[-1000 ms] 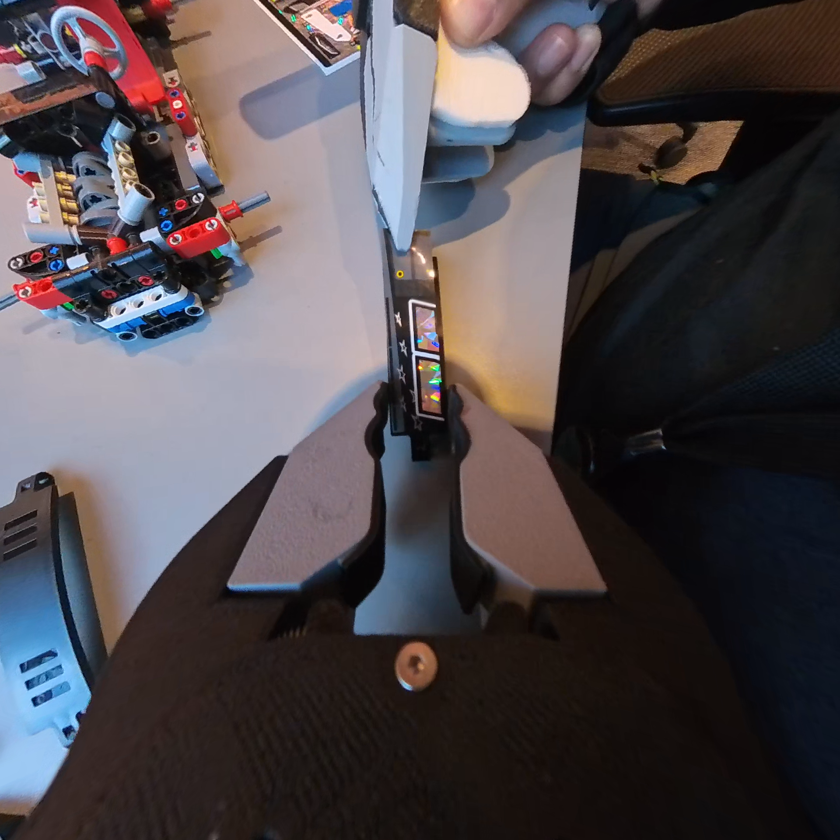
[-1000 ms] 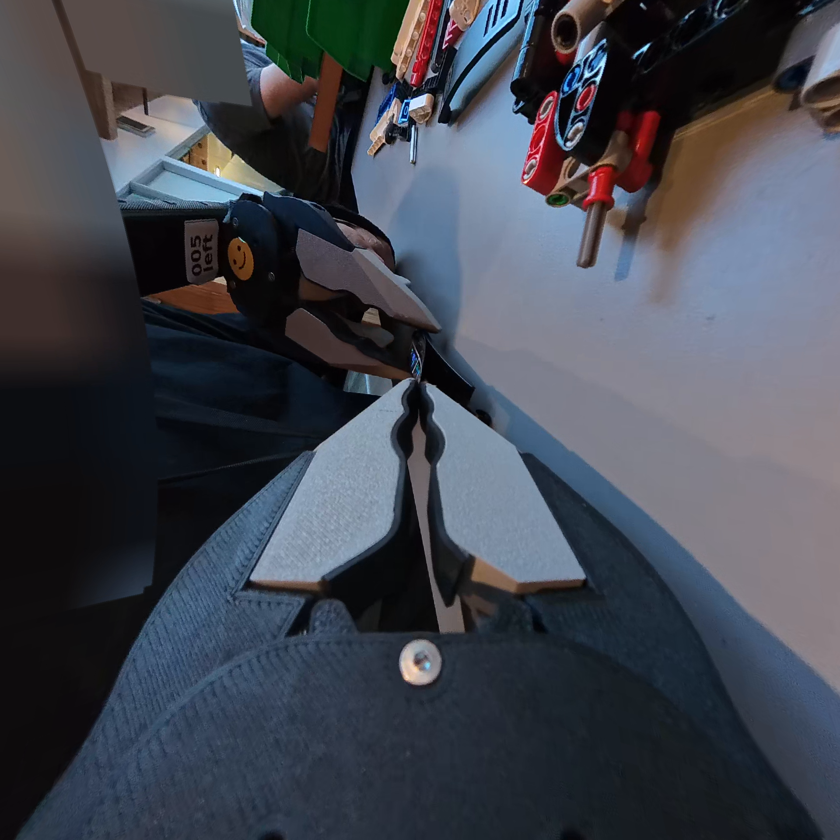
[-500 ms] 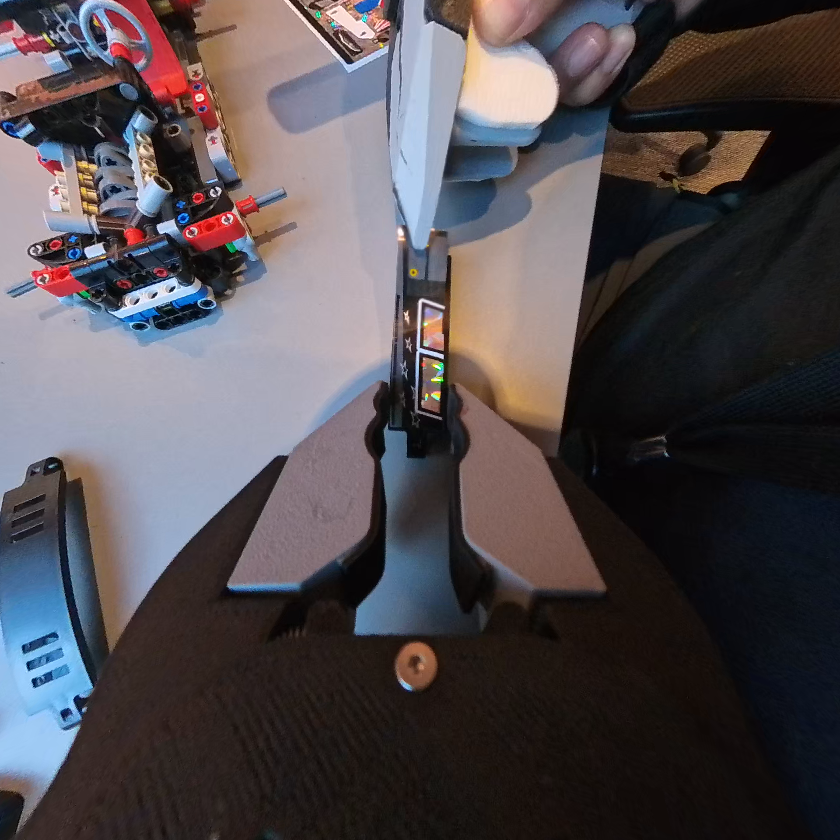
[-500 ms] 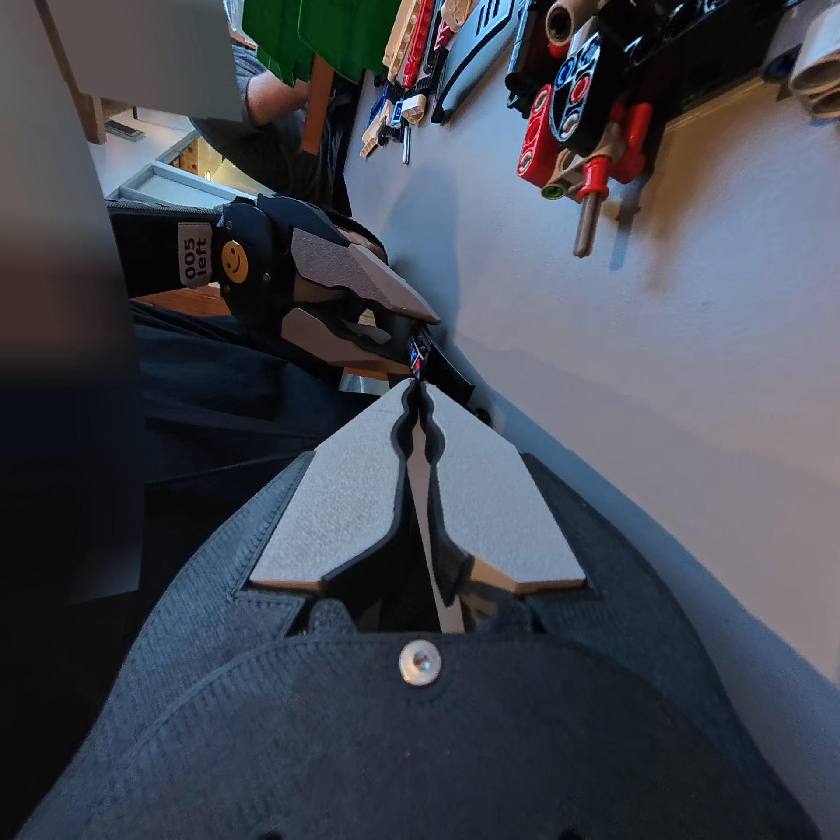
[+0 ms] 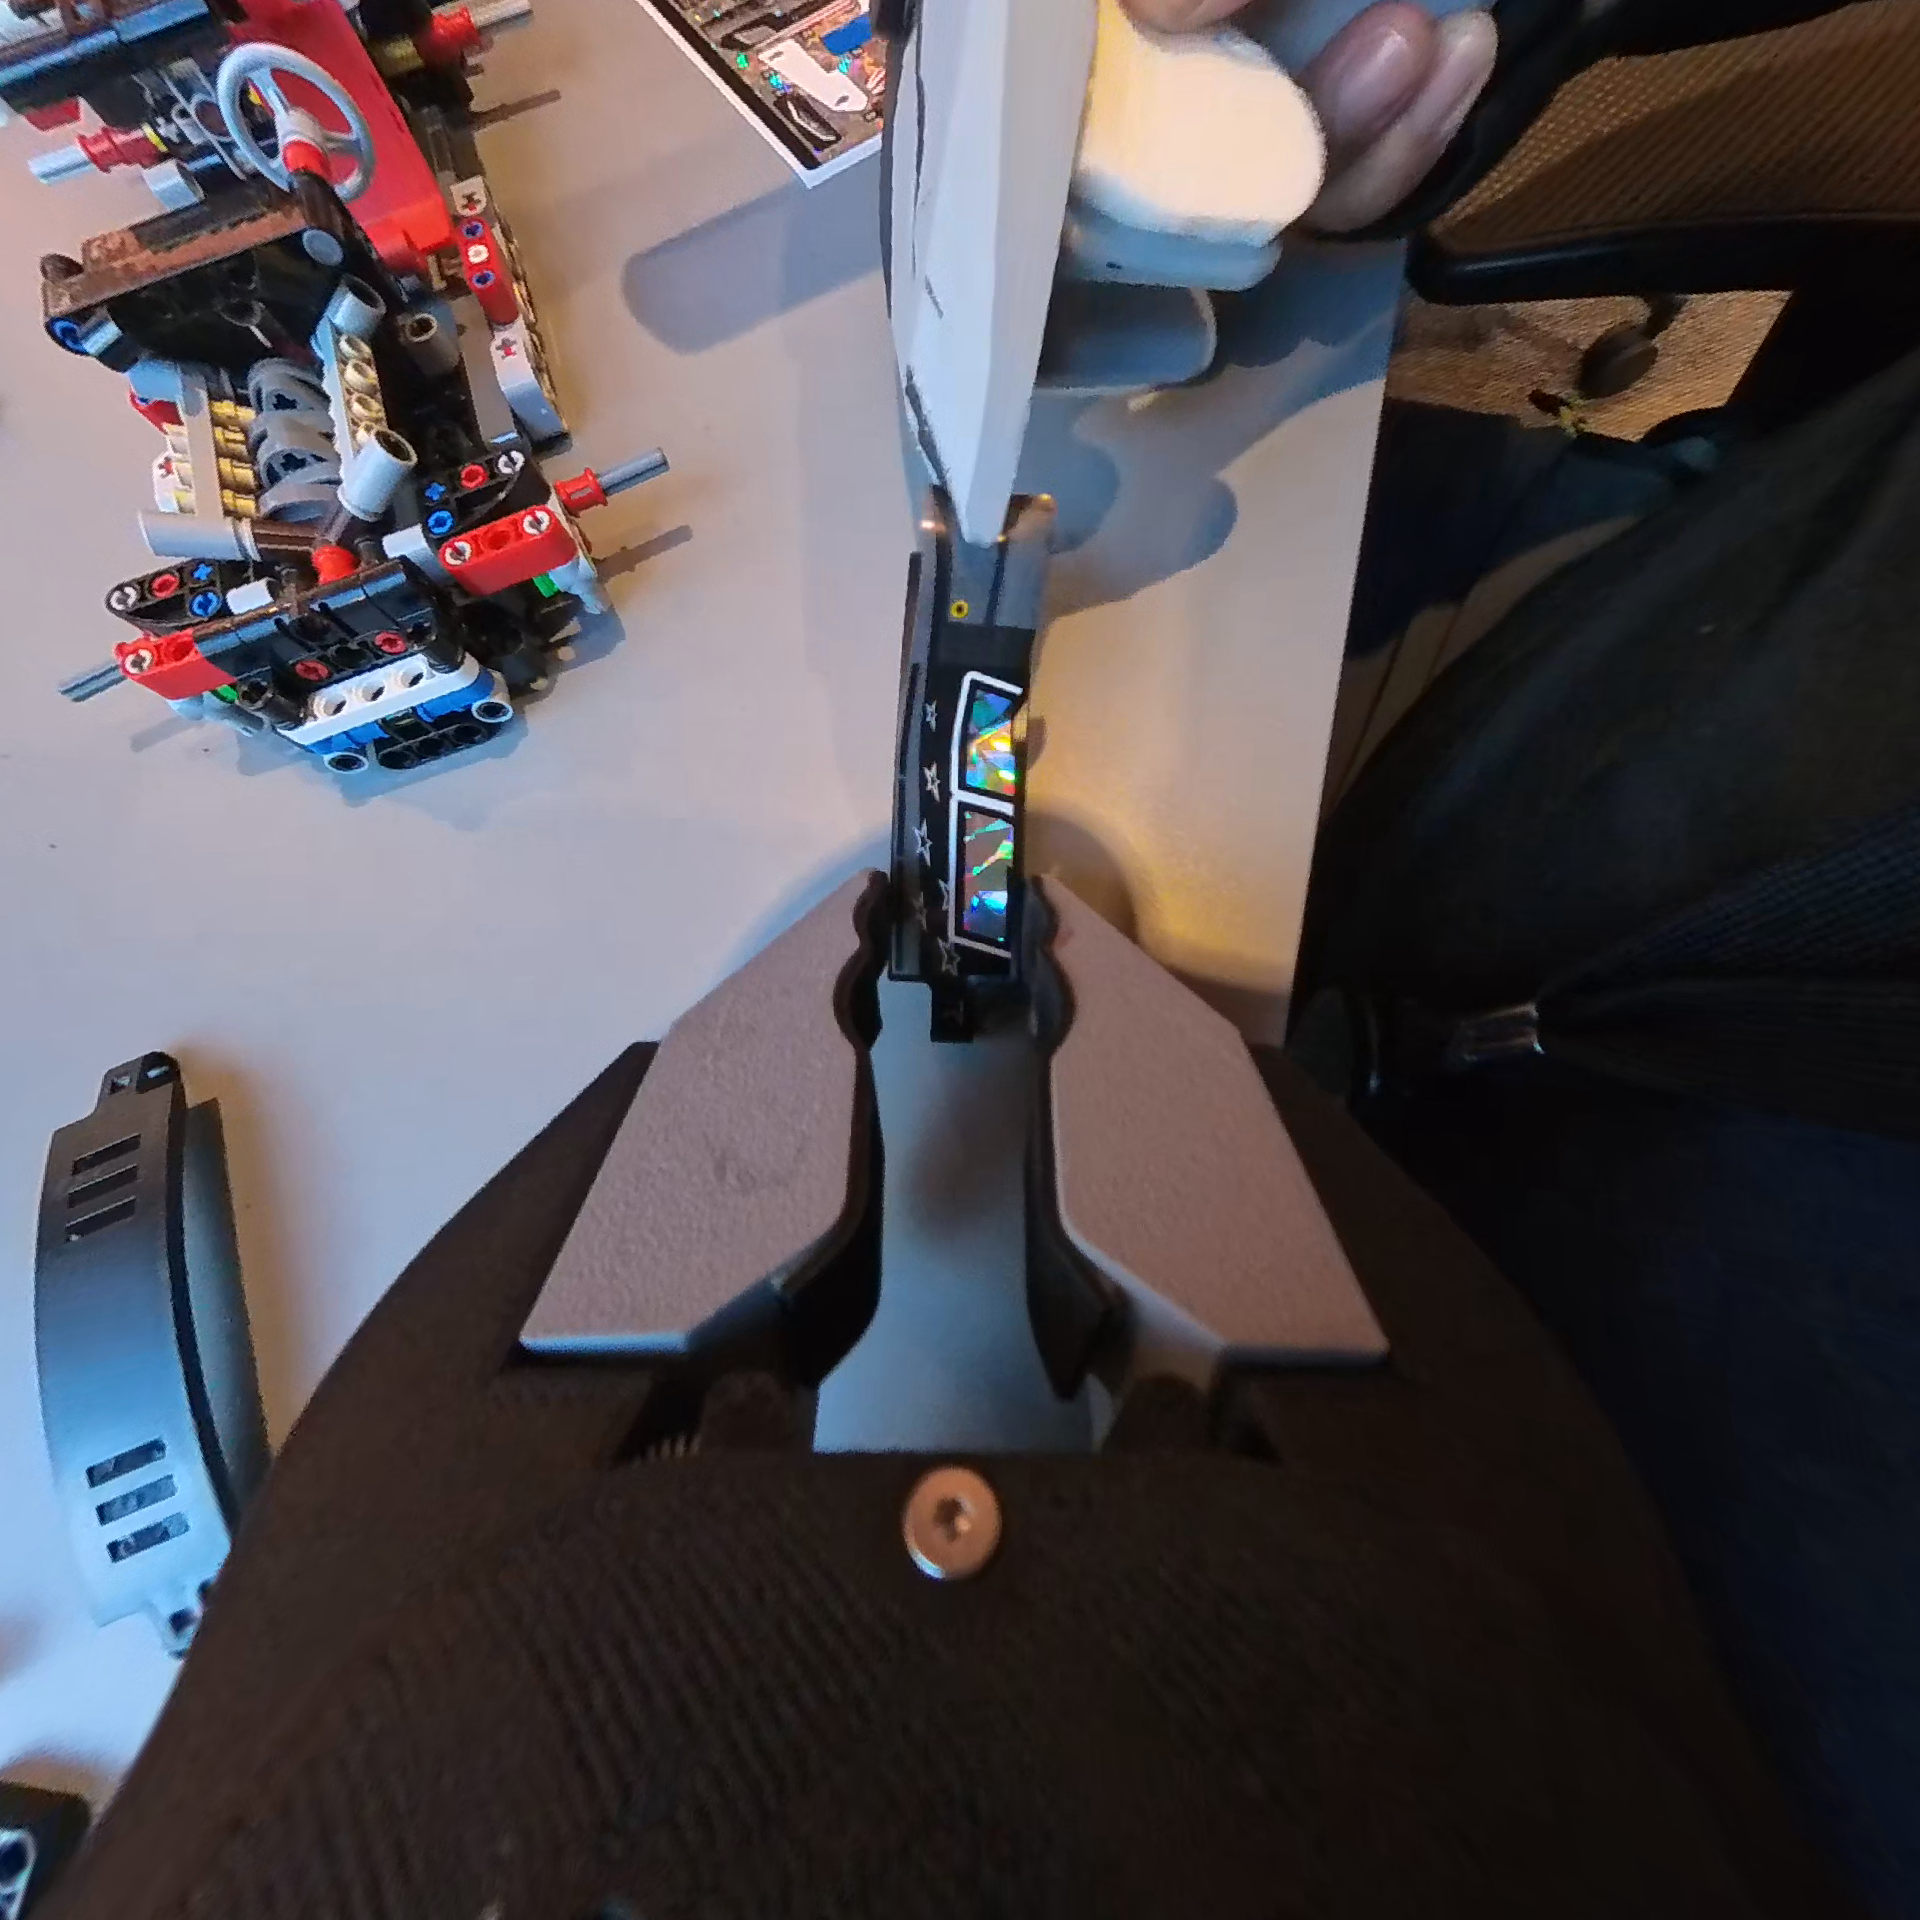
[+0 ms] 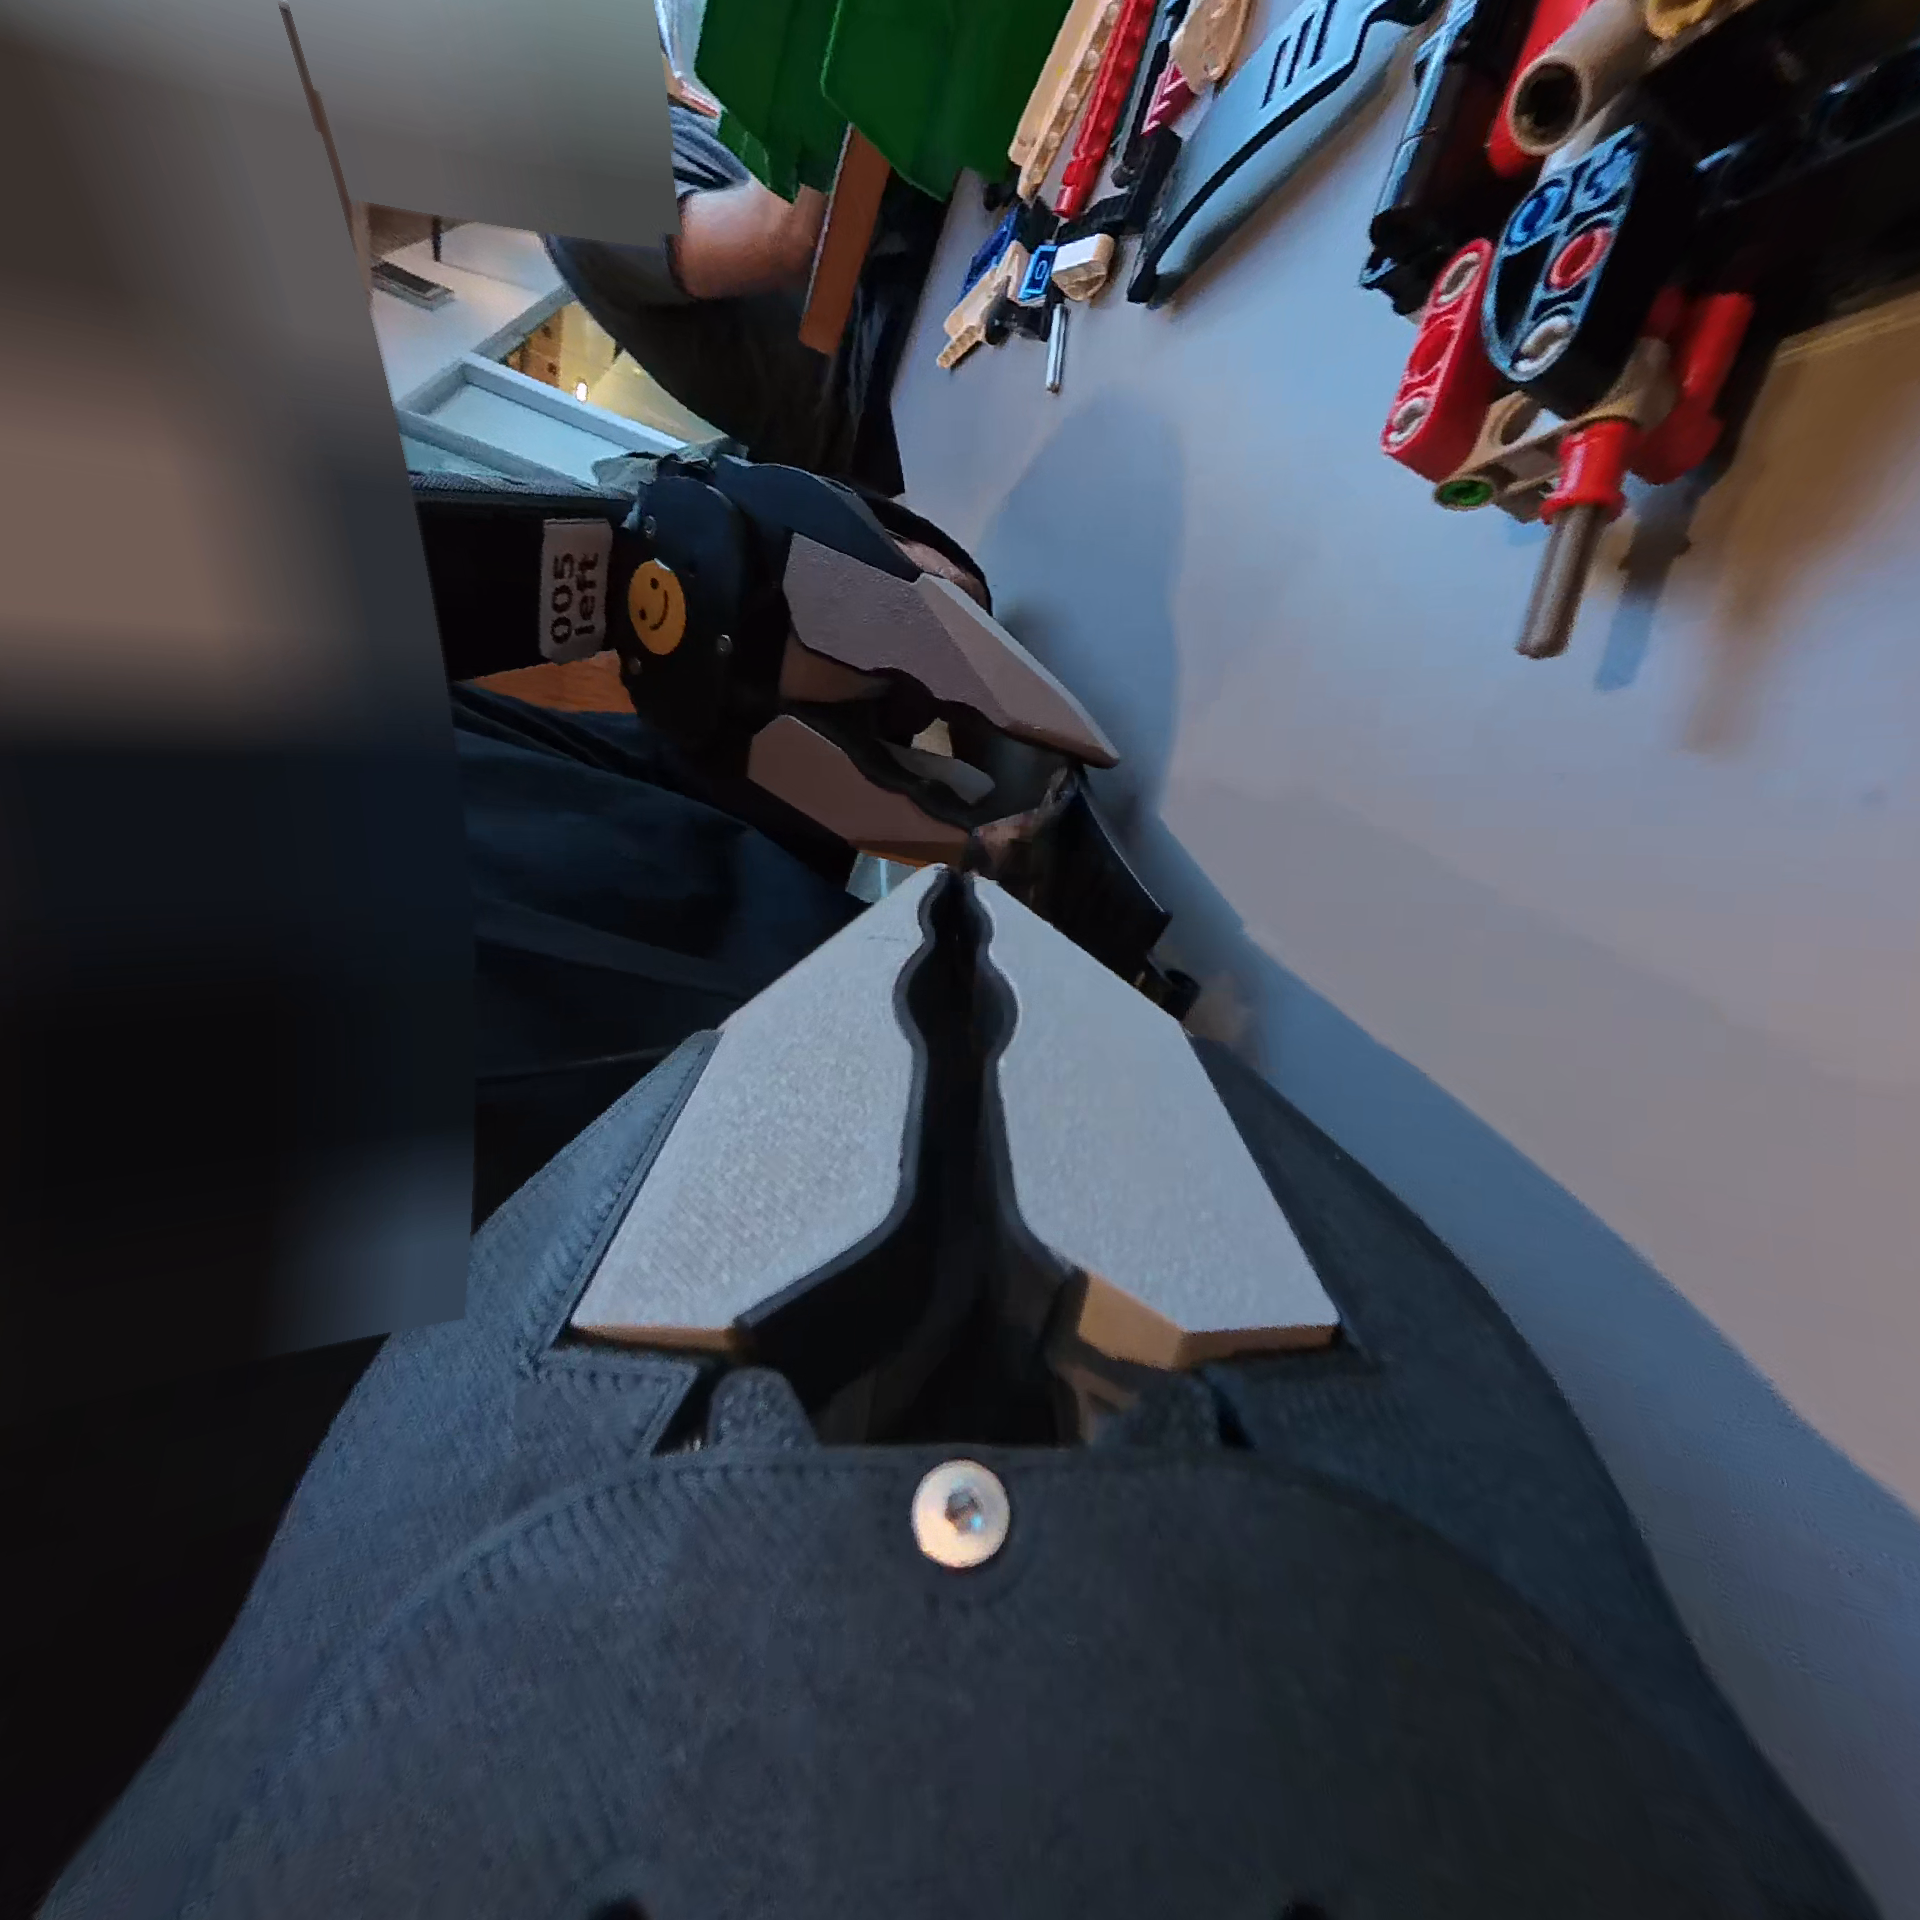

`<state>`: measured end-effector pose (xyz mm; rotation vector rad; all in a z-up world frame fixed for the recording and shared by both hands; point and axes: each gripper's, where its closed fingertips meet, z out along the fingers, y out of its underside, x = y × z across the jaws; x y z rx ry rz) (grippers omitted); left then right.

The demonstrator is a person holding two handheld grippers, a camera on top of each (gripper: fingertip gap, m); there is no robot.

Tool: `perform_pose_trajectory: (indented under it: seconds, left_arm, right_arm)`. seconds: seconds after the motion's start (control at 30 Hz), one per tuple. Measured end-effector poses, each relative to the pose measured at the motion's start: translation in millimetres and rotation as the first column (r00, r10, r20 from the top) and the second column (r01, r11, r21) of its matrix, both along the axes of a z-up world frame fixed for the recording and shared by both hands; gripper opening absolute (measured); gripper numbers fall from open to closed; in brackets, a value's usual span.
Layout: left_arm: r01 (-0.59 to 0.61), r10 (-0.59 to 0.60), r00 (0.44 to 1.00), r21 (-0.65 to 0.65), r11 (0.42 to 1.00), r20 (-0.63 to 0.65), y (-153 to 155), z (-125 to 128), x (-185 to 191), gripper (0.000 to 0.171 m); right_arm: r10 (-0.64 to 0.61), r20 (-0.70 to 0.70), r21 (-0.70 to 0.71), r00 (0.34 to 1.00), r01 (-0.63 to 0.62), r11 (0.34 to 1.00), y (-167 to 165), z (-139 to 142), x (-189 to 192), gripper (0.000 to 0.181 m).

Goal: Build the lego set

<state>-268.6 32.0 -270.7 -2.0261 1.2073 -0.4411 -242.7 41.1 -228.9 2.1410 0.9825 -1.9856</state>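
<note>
My left gripper [image 5: 958, 914] is shut on the near end of a narrow black Lego panel [image 5: 966, 790] with a shiny holographic sticker, held on edge just above the table near its right edge. My right gripper [image 6: 951, 883] is shut. It comes in from above in the left wrist view [image 5: 977, 312], held by a hand [image 5: 1361, 114], with its tips meeting the panel's far end. The right wrist view shows the left gripper [image 6: 1029, 790] and the panel [image 6: 1101, 894] just beyond my tips. The part-built Lego car chassis [image 5: 312, 468] lies to the left.
A black curved vented panel [image 5: 125, 1351] lies at the near left and an instruction booklet [image 5: 800, 62] at the back. The table edge [image 5: 1340, 623] runs just right of the panel, with a chair [image 5: 1662, 208] beyond. Loose parts [image 6: 1070, 239] and a person [image 6: 727, 239] are farther off. Some 5 cm of space lies between my two pairs of fingers.
Both grippers have closed in on each other. The right gripper's tips now touch the panel's far end. The chassis has slid right and down in the left wrist view.
</note>
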Motion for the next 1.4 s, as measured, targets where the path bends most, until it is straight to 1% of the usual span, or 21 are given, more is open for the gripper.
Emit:
perform_pose_trajectory:
  seconds: [0.1,0.17,0.23,0.3,0.43,0.6,0.83,1.0,1.13,1.27,1.4]
  left_arm:
    - [-0.005,0.005,1.000,0.012,1.000,-0.015,0.8,-0.3,0.4,0.023]
    - [-0.008,0.008,0.999,0.017,1.000,-0.031,1.2,-2.2,0.1,0.023]
    - [-0.016,0.016,0.999,0.016,1.000,-0.032,2.0,-2.6,-1.2,0.023]
    - [-0.014,0.015,1.000,0.008,1.000,-0.022,1.8,-2.5,-0.9,0.023]
    - [-0.011,0.012,1.000,0.019,1.000,-0.029,2.0,-2.5,-0.6,0.023]
    - [-0.015,0.016,0.999,0.026,1.000,-0.033,2.3,-2.3,0.0,0.023]
    - [-0.032,0.034,0.999,0.038,0.999,-0.039,2.9,-2.2,1.4,0.023]
    - [-0.049,0.051,0.998,0.046,0.998,-0.044,3.0,-2.2,3.5,0.022]
    - [-0.052,0.055,0.997,0.057,0.997,-0.051,4.0,-2.0,3.1,0.023]
    - [-0.056,0.058,0.997,0.054,0.997,-0.046,5.2,-1.9,1.7,0.023]
    - [-0.068,0.070,0.997,0.055,0.996,-0.041,6.3,-1.4,1.5,0.023]
  right_arm:
    - [0.010,-0.013,-0.017,1.000,-0.010,1.000,-3.1,1.1,-2.0,0.000]
    - [-0.007,0.015,-0.019,1.000,0.008,1.000,0.1,-4.2,-1.1,0.000]
    - [-0.052,0.066,-0.015,0.996,0.053,0.998,9.8,-13.4,3.9,0.000]
    - [-0.067,0.129,0.026,0.989,0.064,0.998,13.1,-25.2,9.0,0.000]
    - [-0.080,0.172,0.070,0.982,0.069,0.995,14.5,-31.8,10.1,0.000]
    - [-0.087,0.217,0.102,0.972,0.066,0.993,14.8,-33.3,11.1,0.000]
    - [-0.084,0.352,0.224,0.932,0.003,0.974,14.3,-34.9,14.0,0.000]
    - [-0.080,0.486,0.330,0.870,-0.098,0.939,15.7,-36.7,16.3,0.000]
    - [-0.102,0.556,0.421,0.825,-0.174,0.890,19.4,-37.4,15.5,0.000]
    - [-0.137,0.545,0.500,0.827,-0.190,0.845,22.2,-36.0,13.4,0.000]
    - [-0.172,0.513,0.546,0.841,-0.165,0.821,23.5,-30.6,12.7,0.000]
